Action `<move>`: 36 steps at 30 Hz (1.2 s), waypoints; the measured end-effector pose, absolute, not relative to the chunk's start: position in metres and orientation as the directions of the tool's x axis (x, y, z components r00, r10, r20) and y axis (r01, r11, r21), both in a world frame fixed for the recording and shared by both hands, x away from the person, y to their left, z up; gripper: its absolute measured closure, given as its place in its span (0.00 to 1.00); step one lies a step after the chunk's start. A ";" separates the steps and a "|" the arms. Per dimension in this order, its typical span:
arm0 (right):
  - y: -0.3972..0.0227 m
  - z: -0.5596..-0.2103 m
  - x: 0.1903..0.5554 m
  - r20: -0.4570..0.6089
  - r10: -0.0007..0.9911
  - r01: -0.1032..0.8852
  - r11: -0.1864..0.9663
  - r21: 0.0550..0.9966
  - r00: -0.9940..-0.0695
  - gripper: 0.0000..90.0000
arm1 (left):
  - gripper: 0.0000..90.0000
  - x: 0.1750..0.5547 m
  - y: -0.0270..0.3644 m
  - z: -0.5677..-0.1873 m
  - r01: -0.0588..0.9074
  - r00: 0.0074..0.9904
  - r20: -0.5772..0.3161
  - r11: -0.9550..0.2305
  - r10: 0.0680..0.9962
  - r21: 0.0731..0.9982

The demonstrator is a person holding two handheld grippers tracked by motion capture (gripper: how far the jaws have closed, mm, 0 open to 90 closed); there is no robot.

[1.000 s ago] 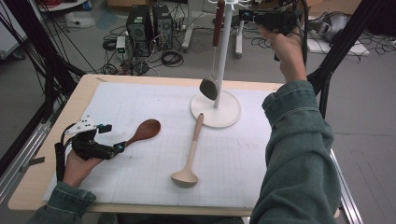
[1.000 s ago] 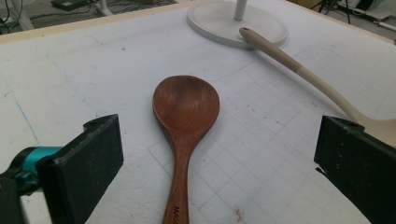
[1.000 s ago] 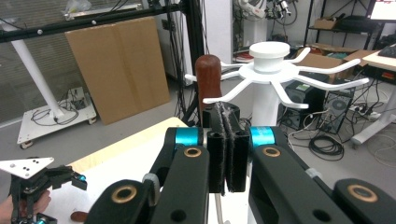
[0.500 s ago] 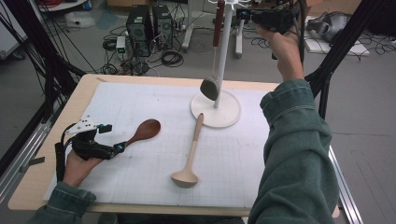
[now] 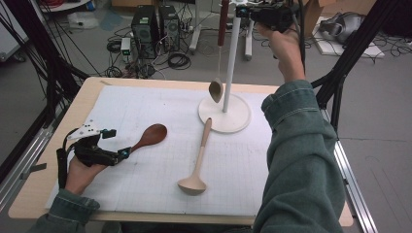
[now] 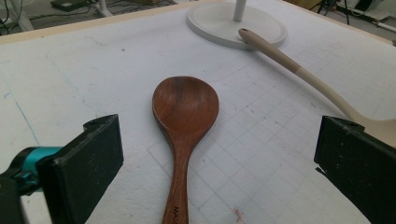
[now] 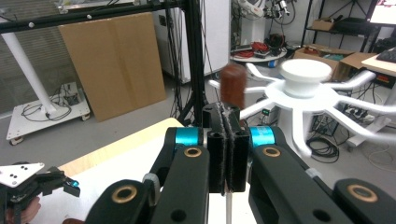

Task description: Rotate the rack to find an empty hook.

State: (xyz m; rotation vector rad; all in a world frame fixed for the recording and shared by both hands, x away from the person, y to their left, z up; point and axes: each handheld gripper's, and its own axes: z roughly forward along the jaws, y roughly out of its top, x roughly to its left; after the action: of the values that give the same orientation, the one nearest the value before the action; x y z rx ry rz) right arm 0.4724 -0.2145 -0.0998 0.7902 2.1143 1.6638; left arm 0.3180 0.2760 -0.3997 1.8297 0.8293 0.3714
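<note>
A dark wooden spoon lies on the white mat, bowl up. My left gripper is open, with its jaws on either side of the spoon's handle and not touching it. A pale ladle lies with its handle tip on the base of the white stand. A metal spoon with a red-brown handle hangs from the stand's top. My right gripper is shut, pad against pad, high up with that handle just beyond its tips.
The white gridded mat covers most of the wooden table. The stand's hub spreads several white arms. Black frame posts stand at both sides. Computers and cables lie on the floor behind.
The hanging spoon's bowl has turned on the stand. My right gripper has edged slightly left at the stand's top. The left gripper and both spoons on the mat have not moved.
</note>
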 end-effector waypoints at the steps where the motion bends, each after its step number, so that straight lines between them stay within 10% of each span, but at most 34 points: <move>1: -0.213 -0.099 0.472 0.070 0.615 0.215 0.164 0.963 -0.786 1.00 | 0.02 0.318 0.276 -0.400 0.366 0.711 -0.124 -0.215 0.692 0.905; 21: -0.198 -0.104 0.468 0.038 0.676 0.196 0.159 0.968 -0.736 1.00 | 0.02 0.316 0.273 -0.399 0.366 0.716 -0.122 -0.221 0.687 0.904; 36: -0.234 -0.136 0.423 0.083 0.624 0.190 0.107 0.976 -0.777 0.71 | 0.02 0.316 0.266 -0.400 0.365 0.728 -0.116 -0.240 0.675 0.900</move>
State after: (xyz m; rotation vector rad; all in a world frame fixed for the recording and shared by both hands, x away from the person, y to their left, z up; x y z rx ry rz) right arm 0.4233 -0.2339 -0.1364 0.7968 2.0411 1.7126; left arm 0.3162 0.2661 -0.4000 1.8559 0.8081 0.3605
